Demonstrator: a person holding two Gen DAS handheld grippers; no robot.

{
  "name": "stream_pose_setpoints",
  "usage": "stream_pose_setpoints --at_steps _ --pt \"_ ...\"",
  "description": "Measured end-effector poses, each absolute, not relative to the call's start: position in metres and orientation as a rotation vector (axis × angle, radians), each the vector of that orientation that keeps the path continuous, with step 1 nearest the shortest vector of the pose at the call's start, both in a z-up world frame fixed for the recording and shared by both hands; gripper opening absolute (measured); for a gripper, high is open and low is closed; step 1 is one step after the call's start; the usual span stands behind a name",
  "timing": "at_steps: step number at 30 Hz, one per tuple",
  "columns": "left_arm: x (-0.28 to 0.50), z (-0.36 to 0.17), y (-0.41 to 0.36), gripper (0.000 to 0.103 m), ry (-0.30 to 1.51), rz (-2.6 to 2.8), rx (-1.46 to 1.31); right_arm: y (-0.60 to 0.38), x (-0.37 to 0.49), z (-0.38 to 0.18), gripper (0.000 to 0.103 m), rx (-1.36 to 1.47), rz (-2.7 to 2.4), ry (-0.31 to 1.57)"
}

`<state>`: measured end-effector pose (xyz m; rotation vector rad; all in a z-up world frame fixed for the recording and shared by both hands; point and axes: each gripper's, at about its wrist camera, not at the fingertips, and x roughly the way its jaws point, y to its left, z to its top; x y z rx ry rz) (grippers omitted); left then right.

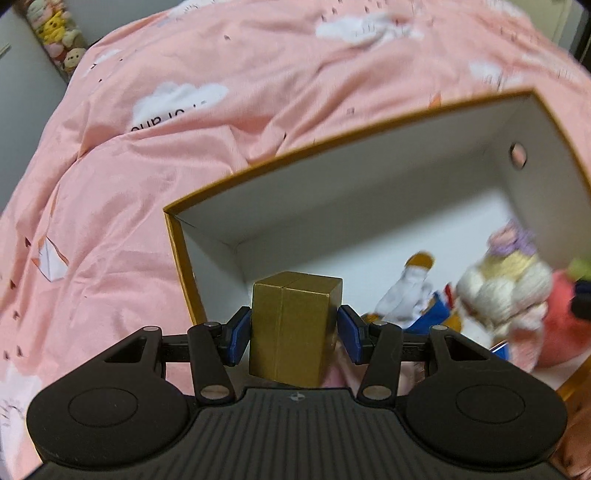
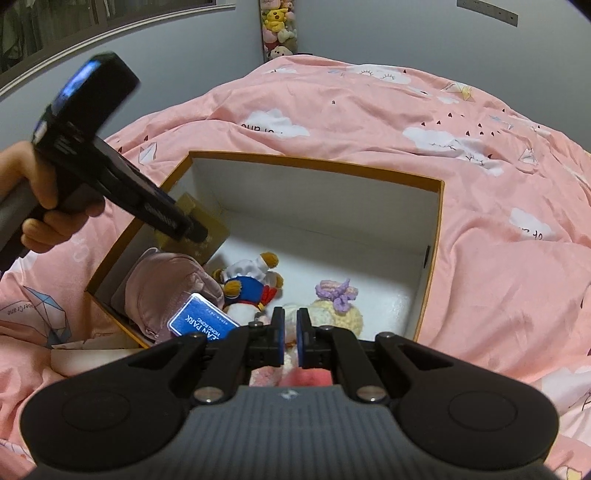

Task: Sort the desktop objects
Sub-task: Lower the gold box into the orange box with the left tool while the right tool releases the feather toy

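While left gripper (image 1: 294, 326) clamped gold box (image 1: 293, 328) over orange-rimmed box (image 2: 430, 258), right gripper (image 2: 290, 338) hung nearly closed, empty, above crochet doll (image 2: 338, 308).

Bed covered by a rumpled pink quilt (image 2: 369, 122) printed with white clouds and paper cranes. Directly on the quilt, toward its near edge, rests an open box (image 2: 321, 164) with orange-brown outer walls and a white interior. A soft-toy column (image 2: 277, 29) stands beyond the far edge.
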<state>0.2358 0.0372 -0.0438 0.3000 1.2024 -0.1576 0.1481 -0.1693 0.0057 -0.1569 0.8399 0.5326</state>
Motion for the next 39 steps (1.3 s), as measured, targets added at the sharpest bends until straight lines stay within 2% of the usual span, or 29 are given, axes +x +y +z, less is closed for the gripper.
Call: stream_pose_setpoints --at_steps 14,20,25,32,34,35,39 --pt "0.253 -0.064 0.031 0.057 1.383 -0.116 0.358 -0.182 0.152 -0.006 0.011 -0.075 0.544 0.843" --pt "0.256 -0.064 0.033 0.058 1.384 -0.11 0.338 -0.183 0.15 -0.007 0.012 -0.072 0.544 0.84" --pt "0.258 -0.057 0.039 0.058 1.384 -0.102 0.309 -0.181 0.148 -0.006 0.019 -0.08 0.554 0.831" --pt "0.255 -0.042 0.038 0.058 1.277 -0.159 0.277 -0.18 0.148 -0.008 0.019 -0.082 0.552 0.838" --pt "0.257 -0.042 0.036 0.05 1.246 -0.195 0.276 -0.179 0.148 -0.008 0.019 -0.084 0.554 0.839" --pt "0.258 -0.044 0.036 0.042 1.232 -0.211 0.28 -0.179 0.148 -0.008 0.019 -0.085 0.554 0.84" --pt "0.259 -0.053 0.025 0.036 1.228 -0.226 0.356 -0.18 0.148 -0.009 0.02 -0.084 0.546 0.843"
